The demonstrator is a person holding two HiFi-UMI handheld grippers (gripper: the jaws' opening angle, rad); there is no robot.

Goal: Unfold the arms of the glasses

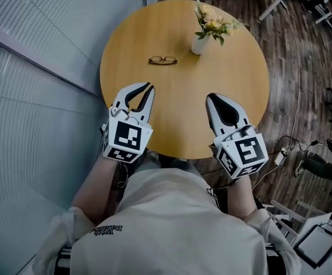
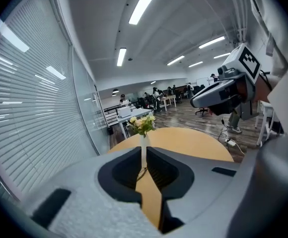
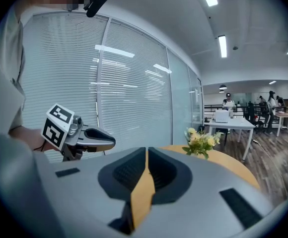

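Approach step, probably; no contact yet. Glasses point(image 1: 162, 60) apparently folded on the far part of the desk point(image 1: 234, 79), just left of the flower vase point(image 1: 199, 43). Left hand-held gripper point(image 1: 147, 86) and right hand-held gripper point(image 1: 210, 98) over the near edge, jaws together, empty. Next, likely: reach far, open, steady the frame, swing one arm out.
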